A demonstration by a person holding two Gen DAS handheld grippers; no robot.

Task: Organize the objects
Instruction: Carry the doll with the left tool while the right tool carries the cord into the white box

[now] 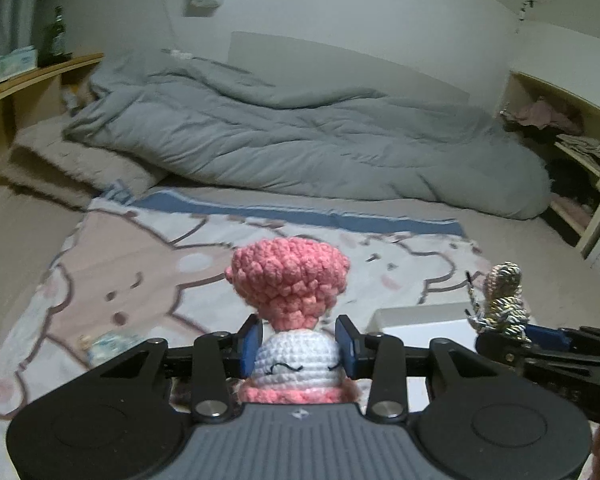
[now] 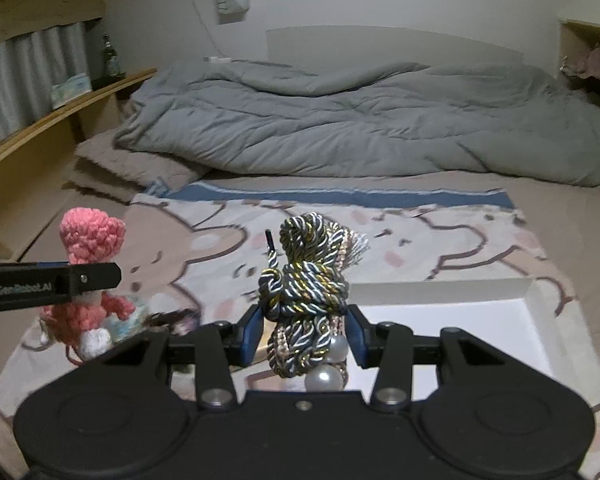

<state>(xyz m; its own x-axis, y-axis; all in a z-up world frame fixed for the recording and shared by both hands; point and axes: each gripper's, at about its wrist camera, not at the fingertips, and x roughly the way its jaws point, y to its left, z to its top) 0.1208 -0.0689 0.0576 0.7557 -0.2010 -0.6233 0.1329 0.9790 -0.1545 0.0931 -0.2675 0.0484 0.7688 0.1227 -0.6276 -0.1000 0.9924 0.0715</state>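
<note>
**Colours and patterns before you**

Your left gripper holds a crocheted doll [image 1: 290,312] with pink yarn hair and a white face with black stitched eyes. Your right one holds a twisted cord knot [image 2: 306,280] striped in navy, white and gold, with two white pearls. Below lies a cream blanket with cartoon animals and a blue border [image 2: 440,236], a white rectangular tray [image 2: 460,320] and a plain grey quilted duvet [image 1: 300,140].

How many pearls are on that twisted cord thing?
2 show, both low on the cord bundle between the right gripper's fingers: one pearl on its right side, another pearl just below it. More may be hidden in the cords.
</note>
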